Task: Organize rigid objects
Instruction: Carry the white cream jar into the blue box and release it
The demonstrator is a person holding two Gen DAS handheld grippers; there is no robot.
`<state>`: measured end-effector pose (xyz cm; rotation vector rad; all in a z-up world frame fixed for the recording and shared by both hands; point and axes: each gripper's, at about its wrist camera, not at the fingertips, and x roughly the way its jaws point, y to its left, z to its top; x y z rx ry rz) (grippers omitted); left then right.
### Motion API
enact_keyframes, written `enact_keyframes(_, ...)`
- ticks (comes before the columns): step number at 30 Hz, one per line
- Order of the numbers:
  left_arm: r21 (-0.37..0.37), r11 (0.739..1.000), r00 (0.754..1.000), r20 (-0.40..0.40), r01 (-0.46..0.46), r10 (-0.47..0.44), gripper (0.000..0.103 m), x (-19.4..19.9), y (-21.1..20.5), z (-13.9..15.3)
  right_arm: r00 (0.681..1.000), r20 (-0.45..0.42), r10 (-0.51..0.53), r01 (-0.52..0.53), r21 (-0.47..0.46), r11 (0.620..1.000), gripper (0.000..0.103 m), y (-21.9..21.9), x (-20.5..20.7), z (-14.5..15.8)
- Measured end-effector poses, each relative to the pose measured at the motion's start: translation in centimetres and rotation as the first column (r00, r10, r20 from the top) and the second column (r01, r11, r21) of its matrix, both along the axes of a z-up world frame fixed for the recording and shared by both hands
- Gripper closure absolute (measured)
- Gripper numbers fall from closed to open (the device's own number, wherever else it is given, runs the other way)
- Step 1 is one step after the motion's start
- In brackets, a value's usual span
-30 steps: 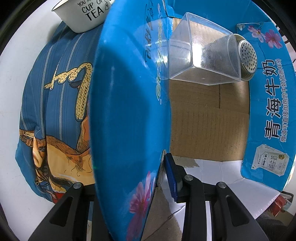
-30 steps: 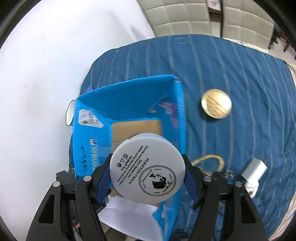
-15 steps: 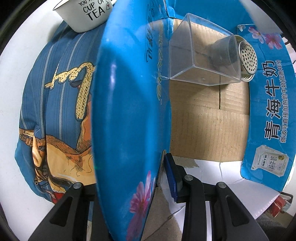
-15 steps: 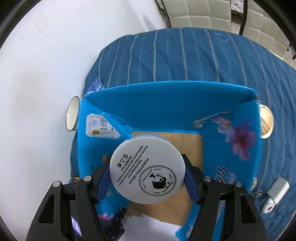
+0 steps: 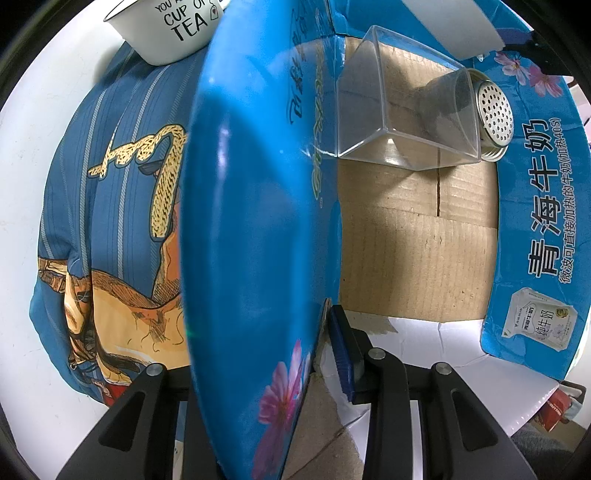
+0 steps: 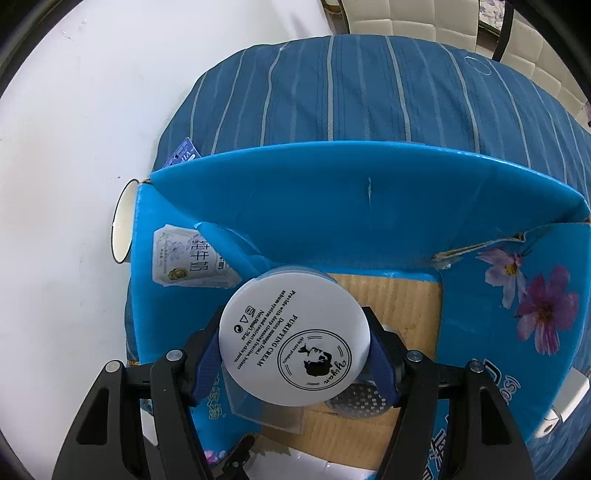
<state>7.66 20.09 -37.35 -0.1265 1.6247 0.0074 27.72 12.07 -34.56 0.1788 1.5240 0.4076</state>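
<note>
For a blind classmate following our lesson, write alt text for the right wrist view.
The right gripper holds a white cream jar by its sides above an open blue cardboard box. The box sits on a blue striped cushion, with a white mug against its left side.

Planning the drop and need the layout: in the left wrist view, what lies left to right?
White mug → patterned blue cloth → box flap gripped by left gripper → clear container → perforated metal lid → printed box wall.
</note>
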Motion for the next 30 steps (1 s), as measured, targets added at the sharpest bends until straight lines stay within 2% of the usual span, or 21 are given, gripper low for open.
enact_keyframes(12, 0.001, 1.000, 1.000, 0.000, -0.001, 0.001, 0.072, 0.0, 0.0, -0.1, 0.999, -0.041, 0.010, -0.011, -0.017, 1.000, 0.032, 1.0, 0.5, -3.1)
enact_keyframes(16, 0.000, 1.000, 1.000, -0.002, -0.001, 0.001, 0.072, 0.0, 0.0, -0.1, 0.996, -0.085, 0.032, -0.033, -0.016, 0.999, 0.032, 1.1, 0.8, -4.5)
enact_keyframes(20, 0.000, 1.000, 1.000, -0.002, 0.000, 0.000, 0.072, 0.1, 0.0, -0.2, 0.994, -0.093, 0.063, -0.065, -0.027, 0.998, 0.031, 1.9, 1.1, -5.0)
enact_keyframes(21, 0.000, 1.000, 1.000, -0.002, -0.001, 0.001, 0.072, 0.1, 0.1, -0.2, 0.994, -0.090, 0.063, -0.065, -0.021, 0.998, 0.020, 1.9, 1.1, -4.9)
enact_keyframes(22, -0.001, 1.000, 1.000, -0.003, -0.002, 0.002, 0.072, 0.2, 0.1, -0.2, 0.995, -0.084, 0.060, -0.061, -0.010, 0.998, 0.004, 1.9, 1.2, -4.7)
enact_keyframes(23, -0.003, 1.000, 1.000, -0.004, -0.004, 0.004, 0.072, 0.2, 0.1, -0.3, 0.995, -0.078, 0.057, -0.057, -0.004, 0.998, 0.000, 1.8, 1.3, -4.5)
enact_keyframes(30, -0.002, 1.000, 1.000, -0.004, -0.003, 0.003, 0.072, 0.1, 0.6, -0.5, 0.996, -0.076, 0.043, -0.044, -0.009, 0.999, 0.000, 1.1, 1.5, -3.5)
